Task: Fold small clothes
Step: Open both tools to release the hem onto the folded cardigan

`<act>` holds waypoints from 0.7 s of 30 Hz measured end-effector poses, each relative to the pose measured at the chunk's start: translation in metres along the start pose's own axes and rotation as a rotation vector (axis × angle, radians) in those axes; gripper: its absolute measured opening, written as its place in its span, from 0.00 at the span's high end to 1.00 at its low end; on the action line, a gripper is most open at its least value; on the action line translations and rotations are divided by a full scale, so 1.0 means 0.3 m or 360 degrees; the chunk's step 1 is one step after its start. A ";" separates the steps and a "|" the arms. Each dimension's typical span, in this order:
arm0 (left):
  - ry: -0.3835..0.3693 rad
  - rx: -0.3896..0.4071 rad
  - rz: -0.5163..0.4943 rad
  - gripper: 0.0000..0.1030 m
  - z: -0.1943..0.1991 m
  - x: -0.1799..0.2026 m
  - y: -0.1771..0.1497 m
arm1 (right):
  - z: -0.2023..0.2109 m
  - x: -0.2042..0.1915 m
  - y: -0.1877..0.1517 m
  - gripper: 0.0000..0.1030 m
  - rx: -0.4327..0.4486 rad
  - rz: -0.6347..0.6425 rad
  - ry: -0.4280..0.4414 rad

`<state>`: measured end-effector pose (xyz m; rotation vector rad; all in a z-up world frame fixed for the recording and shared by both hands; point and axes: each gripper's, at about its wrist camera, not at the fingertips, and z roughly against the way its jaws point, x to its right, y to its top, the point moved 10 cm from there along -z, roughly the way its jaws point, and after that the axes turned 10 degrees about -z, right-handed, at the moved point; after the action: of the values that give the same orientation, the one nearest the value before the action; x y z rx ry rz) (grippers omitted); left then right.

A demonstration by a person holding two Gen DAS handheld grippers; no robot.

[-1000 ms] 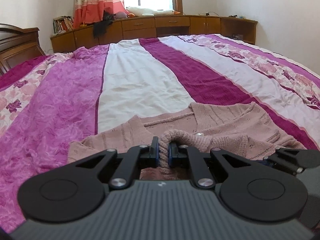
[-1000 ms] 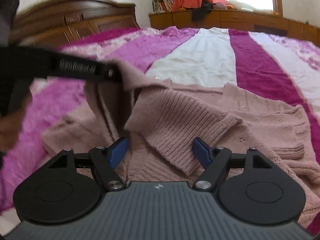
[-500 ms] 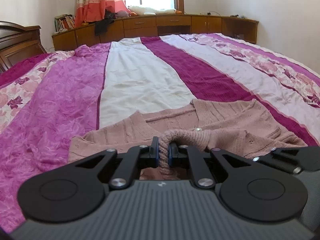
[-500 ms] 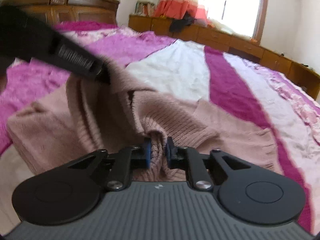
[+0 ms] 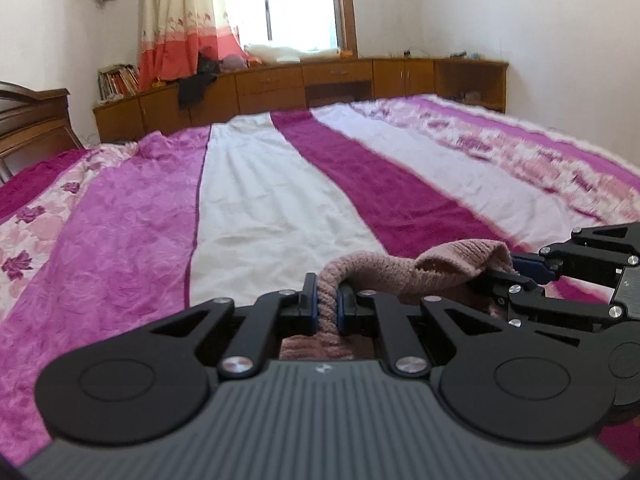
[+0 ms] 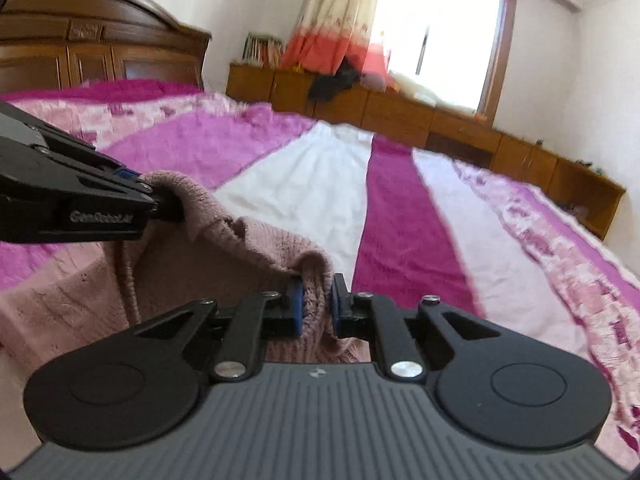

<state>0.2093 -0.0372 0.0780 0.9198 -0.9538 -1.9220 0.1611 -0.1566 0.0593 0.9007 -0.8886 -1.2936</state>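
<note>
Both black two-finger grippers are pinching the same dusty-pink knitted sweater: the left gripper (image 5: 328, 304) has its blue-padded fingers pressed together on a rolled ribbed edge, and the right gripper (image 6: 316, 304) is closed on a bunch of the knit (image 6: 248, 248) a short way along that same edge. Between the two grips the edge runs as a short, slightly slack span, left to right, held just above the striped magenta, white and floral bedspread (image 5: 280, 208), while the rest of the garment hangs and trails back beneath the tools. The open bed lies straight ahead of both grippers, so the fold probably calls for carrying the edge forward with both hands level and equally near.
</note>
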 end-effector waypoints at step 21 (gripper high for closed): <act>-0.0004 -0.0336 0.0174 0.47 -0.108 -0.096 -0.221 | -0.132 0.053 -0.135 0.46 -0.0204 -0.0195 0.0135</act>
<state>0.2276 0.0057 0.0142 0.7285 -0.7691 -1.8889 0.1827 -0.1730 0.0071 0.9130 -0.6848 -1.3910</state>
